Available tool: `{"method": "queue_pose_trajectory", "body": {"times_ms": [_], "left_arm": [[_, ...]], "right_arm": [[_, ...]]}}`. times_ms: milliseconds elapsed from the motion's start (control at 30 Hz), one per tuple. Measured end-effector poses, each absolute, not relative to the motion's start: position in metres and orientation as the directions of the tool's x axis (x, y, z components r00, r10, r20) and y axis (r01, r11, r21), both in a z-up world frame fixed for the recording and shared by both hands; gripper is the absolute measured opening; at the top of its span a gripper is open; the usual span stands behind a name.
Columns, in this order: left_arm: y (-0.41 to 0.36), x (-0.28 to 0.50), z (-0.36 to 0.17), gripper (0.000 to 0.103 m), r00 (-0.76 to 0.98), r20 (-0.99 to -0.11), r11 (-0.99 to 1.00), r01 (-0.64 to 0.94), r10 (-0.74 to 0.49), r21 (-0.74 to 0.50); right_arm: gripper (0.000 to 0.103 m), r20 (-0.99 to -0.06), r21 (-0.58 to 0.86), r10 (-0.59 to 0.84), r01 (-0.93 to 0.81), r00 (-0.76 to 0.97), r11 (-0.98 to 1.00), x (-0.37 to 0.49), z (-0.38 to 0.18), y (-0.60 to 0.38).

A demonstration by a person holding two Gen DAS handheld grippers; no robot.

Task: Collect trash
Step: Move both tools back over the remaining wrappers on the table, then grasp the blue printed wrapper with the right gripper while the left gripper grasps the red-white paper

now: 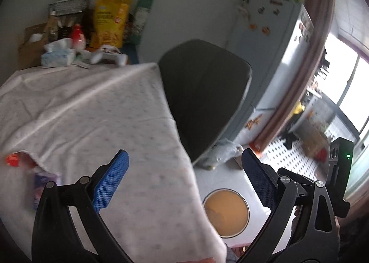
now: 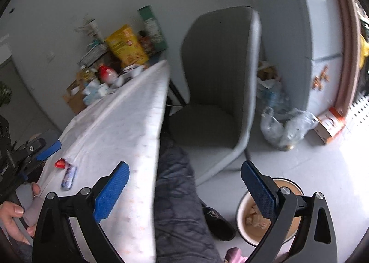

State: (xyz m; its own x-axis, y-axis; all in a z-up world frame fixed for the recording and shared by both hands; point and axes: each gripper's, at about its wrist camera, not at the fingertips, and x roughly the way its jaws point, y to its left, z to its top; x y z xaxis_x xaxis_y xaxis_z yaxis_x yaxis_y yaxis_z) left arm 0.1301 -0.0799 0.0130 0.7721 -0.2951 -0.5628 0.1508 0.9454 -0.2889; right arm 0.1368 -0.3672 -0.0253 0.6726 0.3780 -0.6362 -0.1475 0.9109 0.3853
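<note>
Grey chair (image 2: 214, 92) crowds the table (image 2: 120, 129) edge beside round bin (image 2: 244, 228)

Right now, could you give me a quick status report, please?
Left tongs and right tongs open, empty. Red wrapper and blue wrapper on tablecloth. Bowl on floor. Nothing blocking.

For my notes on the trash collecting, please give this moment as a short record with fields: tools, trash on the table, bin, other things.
left tool: open, nothing between the pads
right tool: open, holds nothing
trash on table: red wrapper and purple wrapper, side by side near the table edge
bin: bowl on the floor beside the table, some scraps inside
chair: grey, at the table
far end of table: yellow bag, tissues
</note>
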Motion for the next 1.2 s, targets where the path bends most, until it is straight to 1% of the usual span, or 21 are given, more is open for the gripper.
{"method": "queue_pose_trajectory", "body": {"times_ms": [267, 467, 600, 733, 867, 900, 967, 1033, 1200], "left_arm": [[-0.017, 0.108, 0.018, 0.097, 0.822, -0.530, 0.950, 0.044, -0.210, -0.308], [0.026, 0.091, 0.018, 0.097, 0.845, -0.516, 0.946, -0.040, -0.140, -0.322], [0.047, 0.081, 0.018, 0.097, 0.852, -0.516, 0.944, -0.092, -0.089, -0.316], [0.075, 0.072, 0.017, 0.097, 0.852, -0.522, 0.932, -0.152, -0.045, -0.329], [0.100, 0.060, 0.014, 0.097, 0.854, -0.521, 0.923, -0.200, -0.001, -0.330], [0.105, 0.058, 0.013, 0.097, 0.852, -0.523, 0.921, -0.211, 0.009, -0.328], [0.120, 0.052, 0.008, 0.097, 0.847, -0.530, 0.910, -0.239, 0.024, -0.339], [0.133, 0.048, 0.004, 0.097, 0.844, -0.536, 0.898, -0.260, 0.032, -0.355], [0.159, 0.037, -0.005, 0.097, 0.833, -0.550, 0.876, -0.308, 0.060, -0.370]], "right_arm": [[0.095, -0.624, 0.357, 0.450, -0.279, 0.639, 0.891, 0.139, -0.006, -0.300], [0.095, -0.625, 0.362, 0.500, -0.346, 0.600, 0.866, 0.140, -0.003, -0.256], [0.095, -0.638, 0.330, 0.515, -0.400, 0.573, 0.855, 0.137, 0.001, -0.217], [0.095, -0.650, 0.358, 0.561, -0.445, 0.513, 0.821, 0.139, 0.000, -0.182], [0.095, -0.666, 0.355, 0.581, -0.486, 0.467, 0.798, 0.138, -0.005, -0.145], [0.094, -0.671, 0.354, 0.584, -0.495, 0.457, 0.794, 0.136, -0.007, -0.138], [0.089, -0.689, 0.349, 0.586, -0.513, 0.426, 0.784, 0.135, -0.013, -0.119], [0.079, -0.708, 0.346, 0.585, -0.528, 0.395, 0.775, 0.134, -0.020, -0.102], [0.071, -0.738, 0.351, 0.590, -0.561, 0.326, 0.750, 0.132, -0.035, -0.064]]}}
